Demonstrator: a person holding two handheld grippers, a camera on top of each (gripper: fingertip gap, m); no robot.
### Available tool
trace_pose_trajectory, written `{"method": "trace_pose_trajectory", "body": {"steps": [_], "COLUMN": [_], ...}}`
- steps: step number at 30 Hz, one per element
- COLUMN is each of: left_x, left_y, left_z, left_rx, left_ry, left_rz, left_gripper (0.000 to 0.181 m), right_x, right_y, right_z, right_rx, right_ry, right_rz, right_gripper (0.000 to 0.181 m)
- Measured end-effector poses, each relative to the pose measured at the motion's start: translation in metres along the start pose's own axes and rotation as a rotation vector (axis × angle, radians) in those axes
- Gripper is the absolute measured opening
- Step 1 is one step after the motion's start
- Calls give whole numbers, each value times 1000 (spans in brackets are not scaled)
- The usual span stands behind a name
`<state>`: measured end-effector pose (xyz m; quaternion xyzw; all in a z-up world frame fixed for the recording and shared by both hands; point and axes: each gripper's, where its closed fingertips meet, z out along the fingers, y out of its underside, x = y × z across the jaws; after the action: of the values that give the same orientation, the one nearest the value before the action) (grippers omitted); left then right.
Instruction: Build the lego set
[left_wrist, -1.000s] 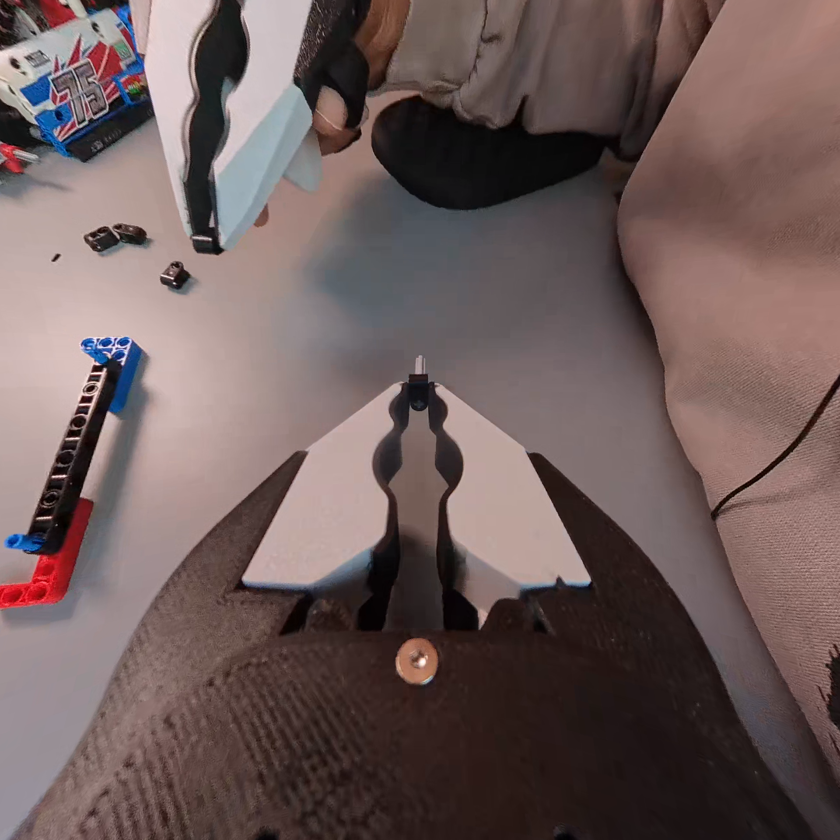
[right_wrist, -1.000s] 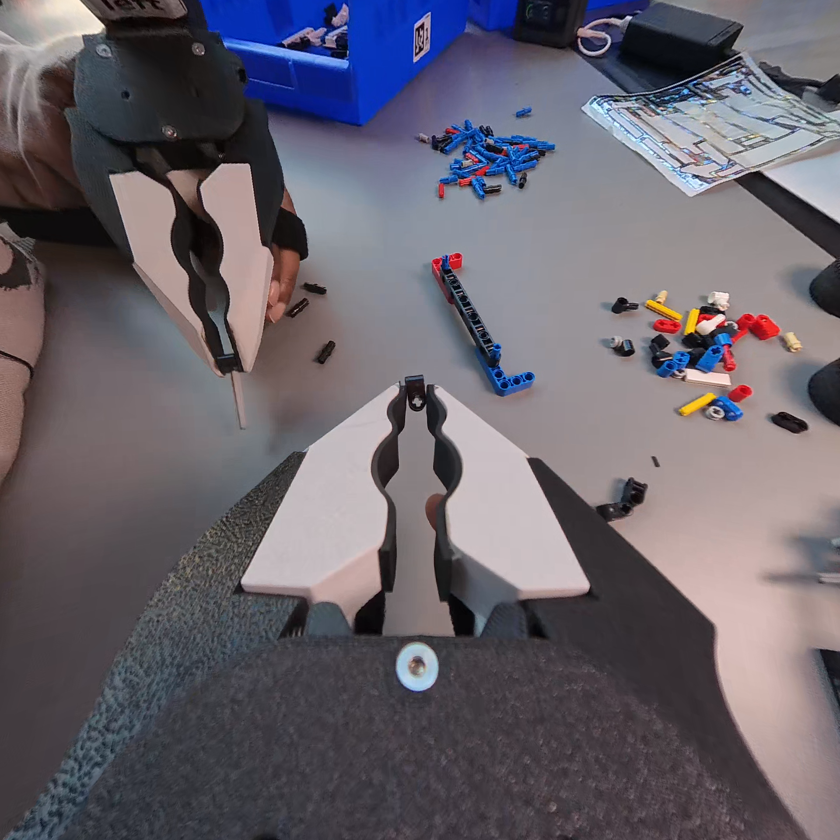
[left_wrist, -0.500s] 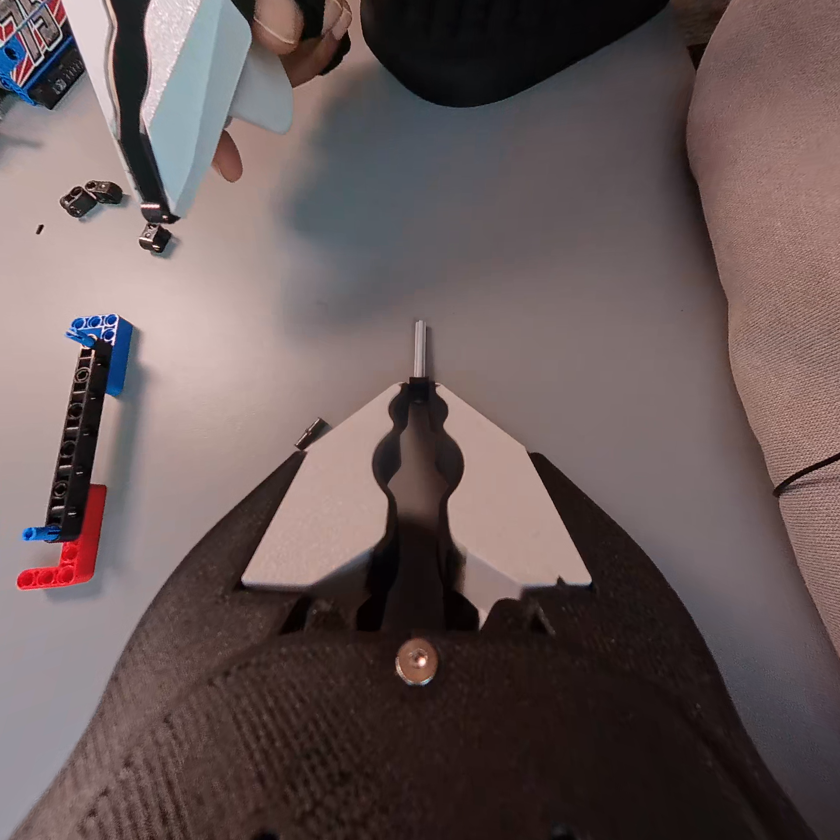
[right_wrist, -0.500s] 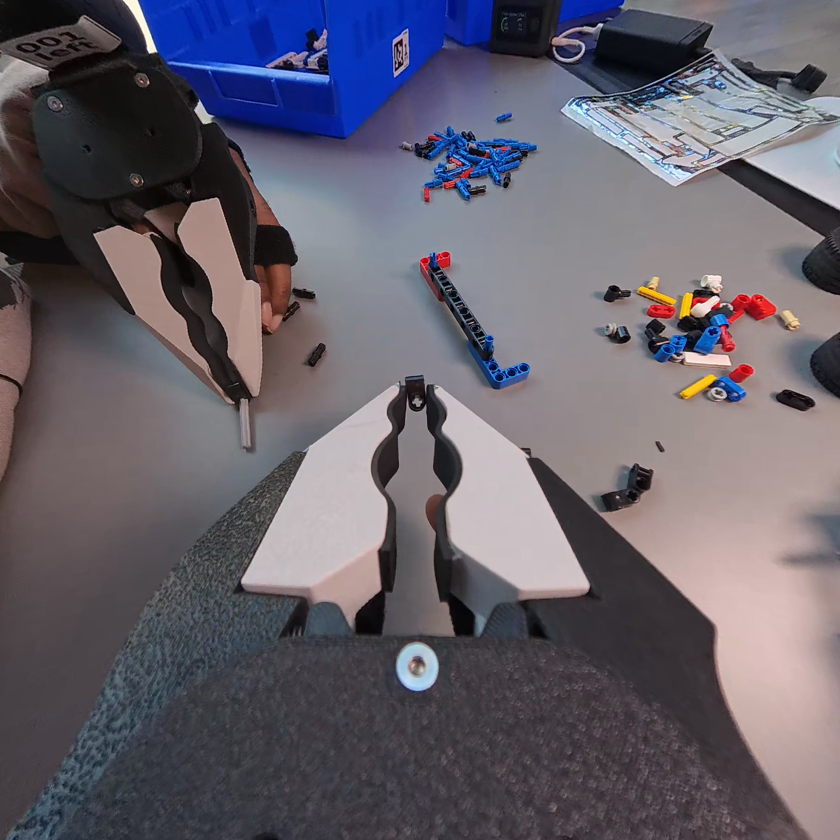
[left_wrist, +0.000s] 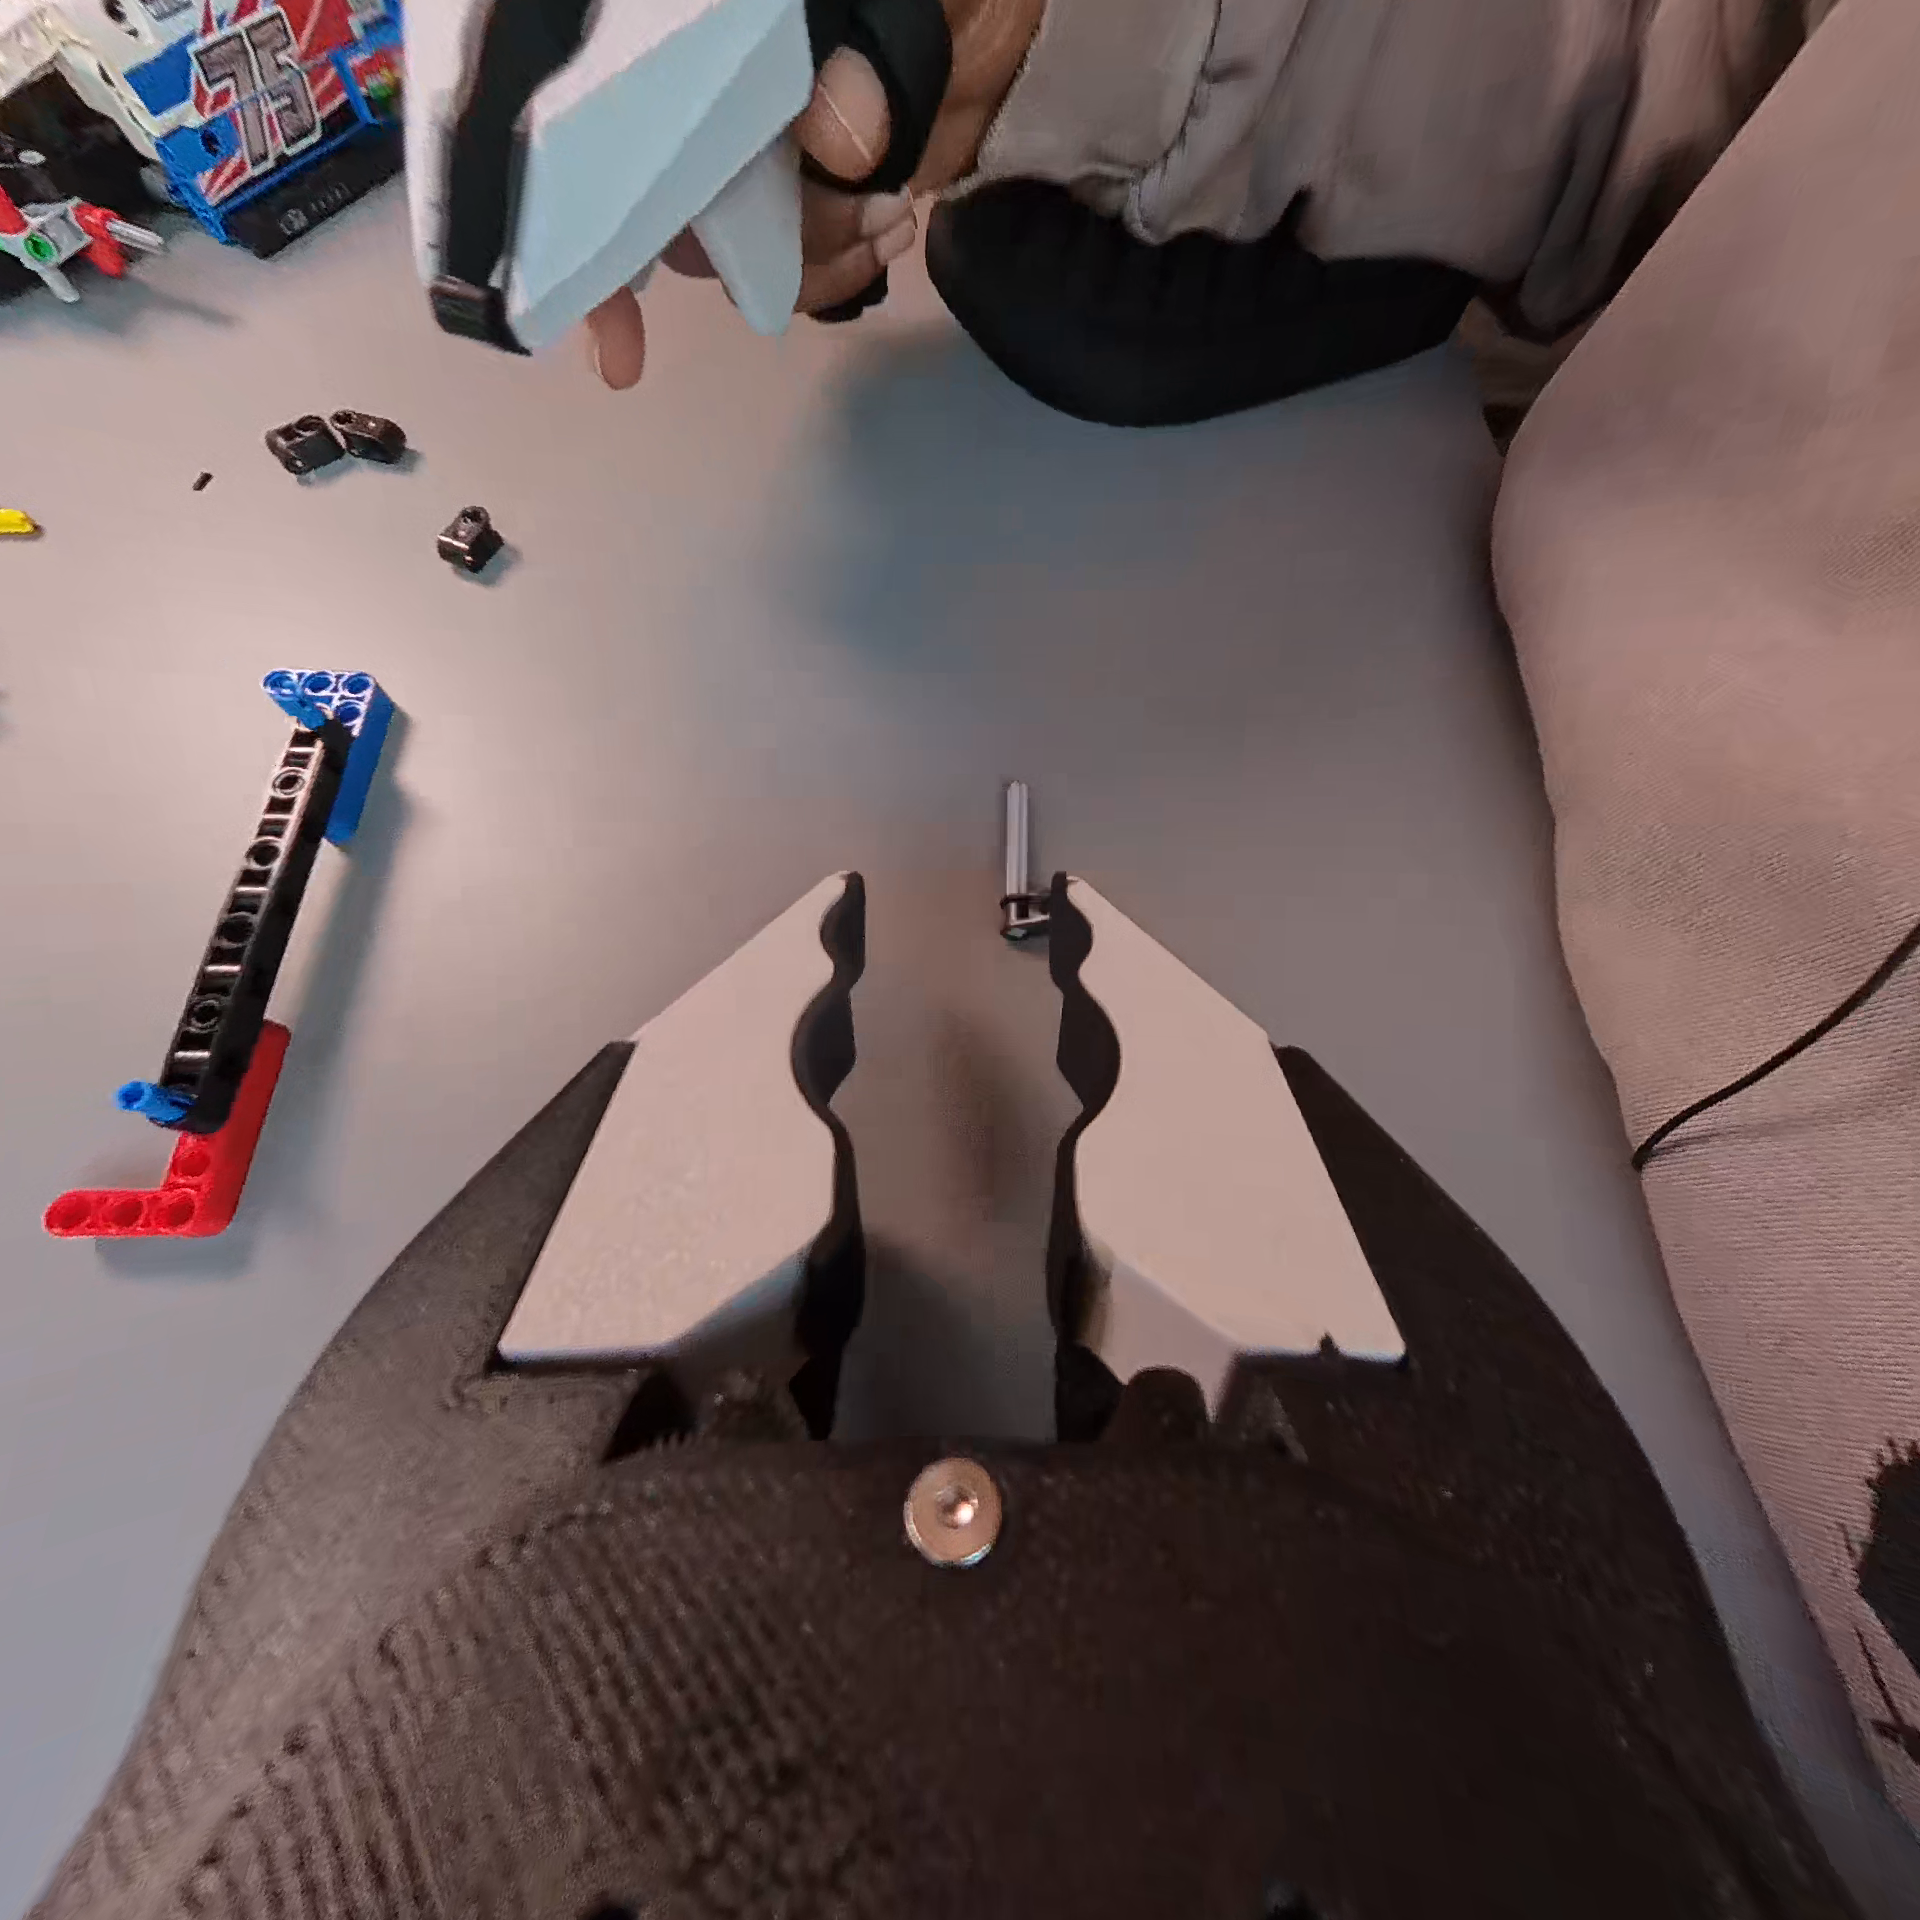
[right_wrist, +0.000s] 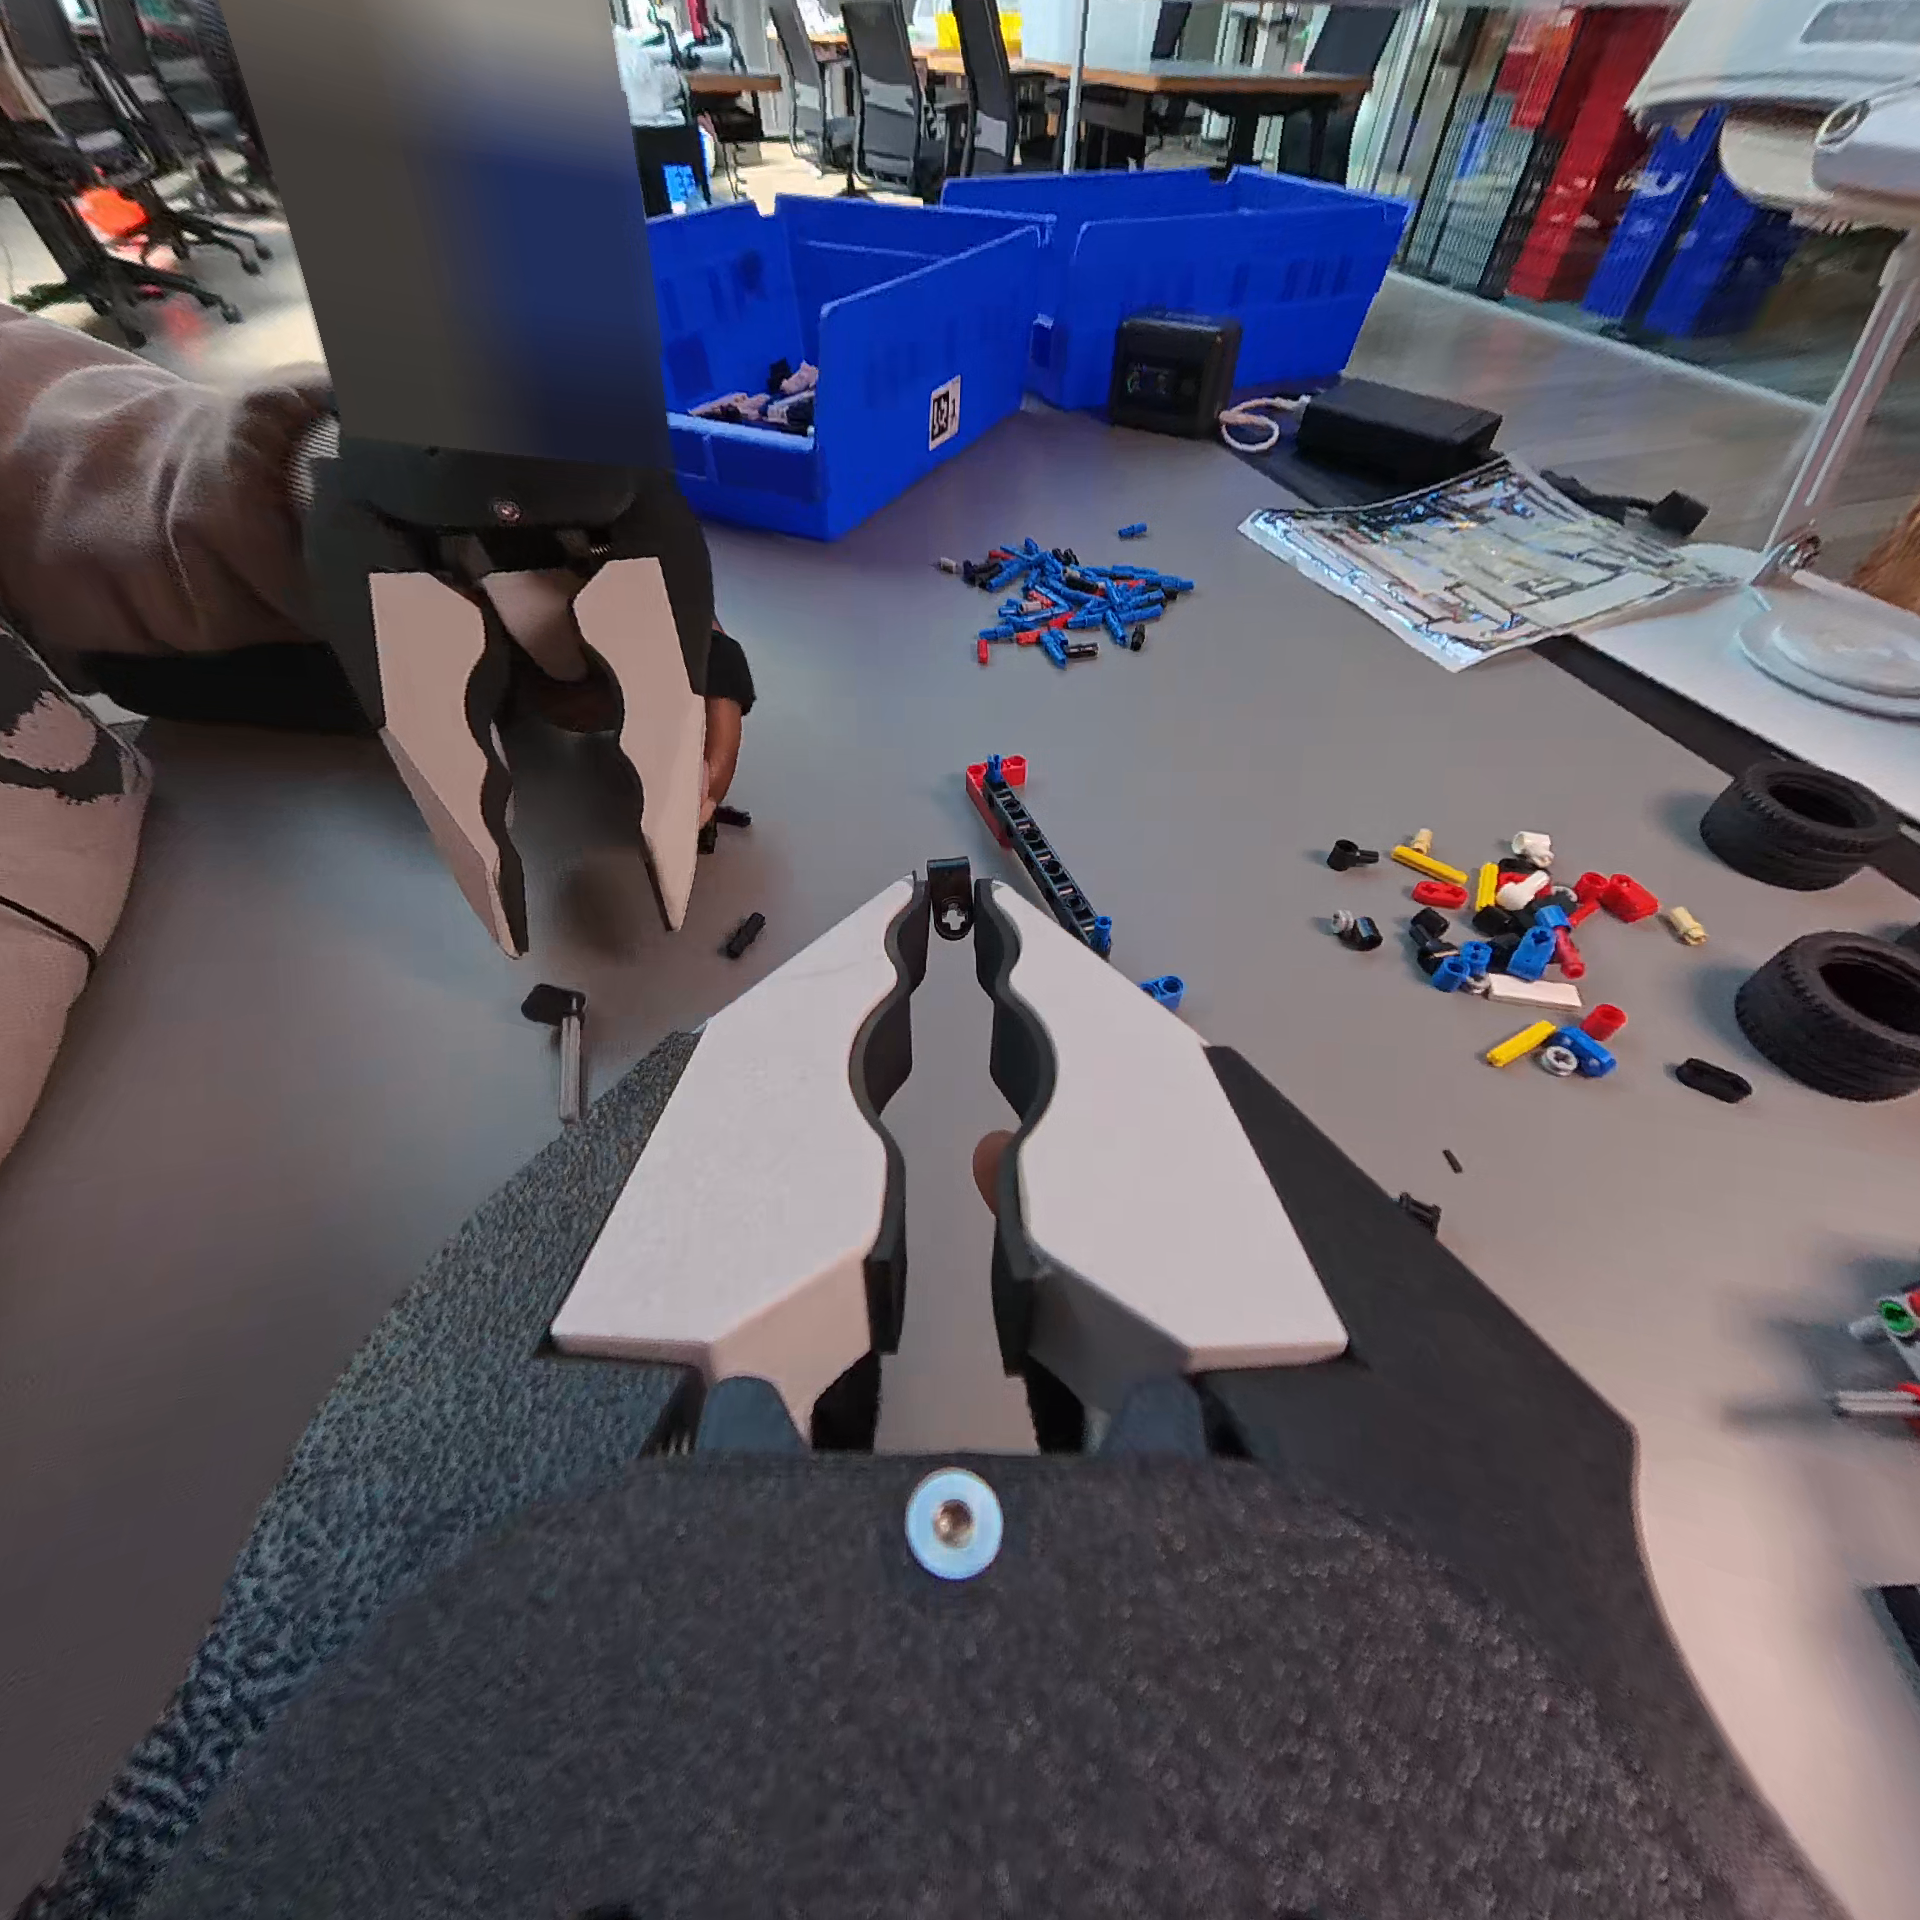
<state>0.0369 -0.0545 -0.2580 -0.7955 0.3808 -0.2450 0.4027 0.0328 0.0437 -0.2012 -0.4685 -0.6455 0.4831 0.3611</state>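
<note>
Left gripper (left_wrist: 954, 902): the white fingers stand wide apart and hold nothing; it hangs low over the grey table (left_wrist: 1039, 644).
Grey axle with black connector (left_wrist: 1016, 864): it lies on the table, just beside the tip of one left finger; whether it touches the pad I cannot tell.
Right gripper (right_wrist: 948, 902): the jaws are nearly closed and pinch a small black connector piece with a cross hole (right_wrist: 950, 902) at the very tips.
Black beam with red and blue corner pieces (left_wrist: 237, 954): it lies flat on the table, well apart from the axle, on the far side of the left gripper. In the right wrist view its blue end is partly hidden behind the right gripper's finger.
Loose black pieces (left_wrist: 335, 438): small, beyond the blue end of the beam; their shape is hard to make out.
Pile of blue, red and black pins (right_wrist: 1070, 603): beyond the beam, before the blue plastic bins (right_wrist: 831, 364).
Mixed coloured pieces (right_wrist: 1517, 935): beside the beam, near two black rubber tyres (right_wrist: 1818, 914), one cut off by the frame edge.
Instruction sheet (right_wrist: 1475, 556): glare covers it, nothing is readable.
Writing: the bin carries a small square code sticker (right_wrist: 943, 411); a printed white, blue and red body panel (left_wrist: 239, 104) is cut off at the corner.
</note>
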Motion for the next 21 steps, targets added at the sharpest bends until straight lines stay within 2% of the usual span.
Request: {"method": "trace_pose_trajectory", "body": {"steps": [1, 8, 12, 15, 17, 21], "left_x": [-2, -25, -25, -20, -18, -19], "left_y": [-5, -39, -63, -76, -78, -74], "left_z": [-4, -29, -34, -37, -37, -32], "left_rx": [36, 309, 476, 574, 594, 571], "left_ry": [9, -29, 67, 205, 264, 253], "left_rz": [-28, -176, -350, -494, -554, -580], "left_gripper": [35, 26, 23, 22, 18, 11], "right_x": [-2, -28, -51, -65, -68, -69], "right_y": [-4, -29, -32, -27, -26, -24], "right_z": [-1, -2, 10, 20, 23, 25], "right_rx": [24, 167, 154, 109, 103, 86], "right_ry": [-5, -86, -75, -70, -55, -29], "right_rz": [-13, -84, -282, -421, -457, -521], "right_gripper": [6, 6, 6, 6, 6, 6]}}
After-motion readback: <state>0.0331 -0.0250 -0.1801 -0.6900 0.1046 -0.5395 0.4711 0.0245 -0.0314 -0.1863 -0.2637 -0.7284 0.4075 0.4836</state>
